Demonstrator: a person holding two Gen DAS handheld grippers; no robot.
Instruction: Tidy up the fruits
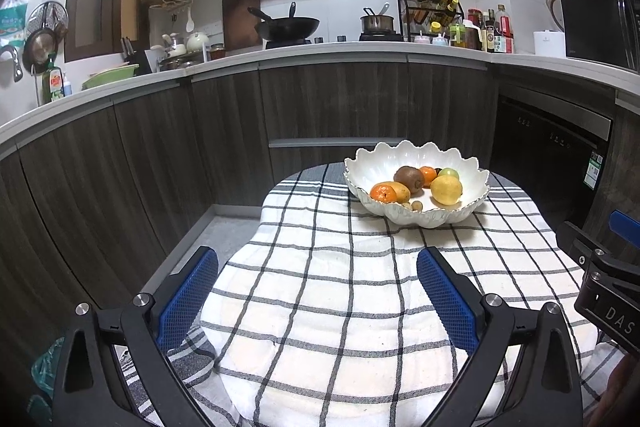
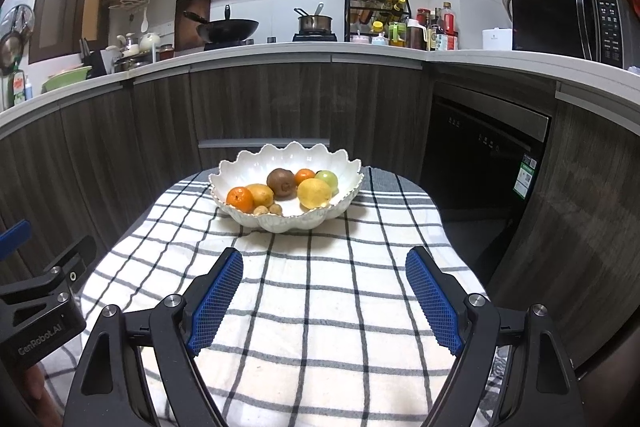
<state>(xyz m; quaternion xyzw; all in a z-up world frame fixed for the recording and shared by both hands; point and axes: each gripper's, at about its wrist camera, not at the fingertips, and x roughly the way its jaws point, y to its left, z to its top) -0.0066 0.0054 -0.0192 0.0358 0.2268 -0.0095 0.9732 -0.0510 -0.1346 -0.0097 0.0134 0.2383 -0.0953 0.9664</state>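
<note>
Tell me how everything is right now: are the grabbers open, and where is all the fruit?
left gripper: open, holding nothing, over the checked cloth
right gripper: open, holding nothing
white bowl: upright on the cloth, holding fruit
kiwi: in the bowl, middle
lemon: in the bowl, front right
front orange: in the bowl, left
back orange: behind the kiwi
green fruit: behind the lemon
wok: on the stove

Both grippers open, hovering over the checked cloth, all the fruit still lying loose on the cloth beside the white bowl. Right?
Not quite: the fruit, such as the lemon and kiwi, sits inside the white bowl, as the right wrist view shows. Both the left gripper and right gripper are open over the checked cloth.
</note>
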